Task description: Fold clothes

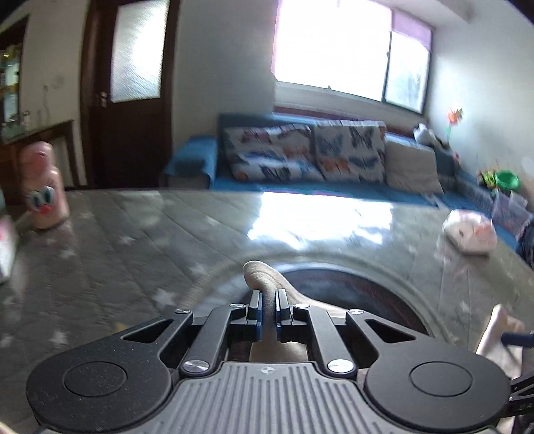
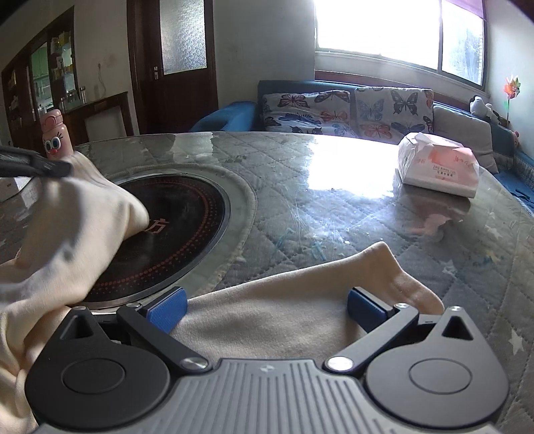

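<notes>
The left gripper (image 1: 267, 300) is clamped on a bunched edge of the cream garment (image 2: 273, 320), which pokes up between its pads in the left wrist view and appears at the left of the right wrist view as a raised fold under the gripper's dark tip. The right gripper (image 2: 265, 305) stands wide open just over the flat part of the cloth, its blue pads (image 2: 167, 308) either side of it and pressing on nothing. To fold well, the left hand should probably carry its pinch across in one smooth arc while the right closes on the near corner (image 2: 380, 253), so both edges travel together and the fabric does not drag over the induction hob (image 2: 173, 227) set into the table. The table (image 2: 333, 207) is round, covered with a quilted grey cloth under glossy clear sheeting that glares beneath the window (image 2: 377, 26). A pink tissue pack (image 2: 437, 167) and a pink cartoon bottle (image 2: 55, 133) sit on it; a blue sofa with butterfly cushions (image 2: 347, 110) lies beyond.
</notes>
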The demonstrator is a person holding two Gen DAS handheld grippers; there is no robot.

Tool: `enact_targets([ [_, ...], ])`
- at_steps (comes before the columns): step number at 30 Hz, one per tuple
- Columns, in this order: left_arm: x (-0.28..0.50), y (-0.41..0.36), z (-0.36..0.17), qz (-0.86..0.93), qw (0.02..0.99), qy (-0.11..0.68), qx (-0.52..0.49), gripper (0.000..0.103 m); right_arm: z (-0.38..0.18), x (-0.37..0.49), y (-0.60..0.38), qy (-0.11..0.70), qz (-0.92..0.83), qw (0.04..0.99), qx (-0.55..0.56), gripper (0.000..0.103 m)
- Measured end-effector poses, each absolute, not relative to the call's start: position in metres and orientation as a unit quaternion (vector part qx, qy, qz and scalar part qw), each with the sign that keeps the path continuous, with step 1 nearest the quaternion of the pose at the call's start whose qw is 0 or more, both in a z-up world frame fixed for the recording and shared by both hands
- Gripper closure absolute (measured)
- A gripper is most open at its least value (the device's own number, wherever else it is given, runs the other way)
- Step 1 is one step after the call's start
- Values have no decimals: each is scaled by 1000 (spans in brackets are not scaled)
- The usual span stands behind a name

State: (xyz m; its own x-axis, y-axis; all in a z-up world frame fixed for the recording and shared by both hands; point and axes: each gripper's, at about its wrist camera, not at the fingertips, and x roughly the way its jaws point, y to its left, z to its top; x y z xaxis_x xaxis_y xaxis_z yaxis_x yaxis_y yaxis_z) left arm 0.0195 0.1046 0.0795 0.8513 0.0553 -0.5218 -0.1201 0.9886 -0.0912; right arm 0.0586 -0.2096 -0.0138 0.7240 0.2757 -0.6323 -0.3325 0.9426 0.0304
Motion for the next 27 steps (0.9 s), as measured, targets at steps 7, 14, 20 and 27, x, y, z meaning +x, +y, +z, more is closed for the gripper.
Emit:
enact_targets([
  [7, -45, 130, 88, 106, 960, 249, -67, 95, -13, 59, -210, 333, 165, 927, -42, 0],
  [14, -95, 148, 67, 148, 944, 284, -73, 95, -6, 63, -204, 353, 185, 916, -54, 0],
  [20, -115, 161, 70, 183, 941, 269, -98, 95, 11, 66, -180, 357, 231, 903, -61, 0],
  [27, -129, 173, 85, 215, 942, 234, -110, 95, 25, 74, -120, 346, 287, 887, -105, 0],
])
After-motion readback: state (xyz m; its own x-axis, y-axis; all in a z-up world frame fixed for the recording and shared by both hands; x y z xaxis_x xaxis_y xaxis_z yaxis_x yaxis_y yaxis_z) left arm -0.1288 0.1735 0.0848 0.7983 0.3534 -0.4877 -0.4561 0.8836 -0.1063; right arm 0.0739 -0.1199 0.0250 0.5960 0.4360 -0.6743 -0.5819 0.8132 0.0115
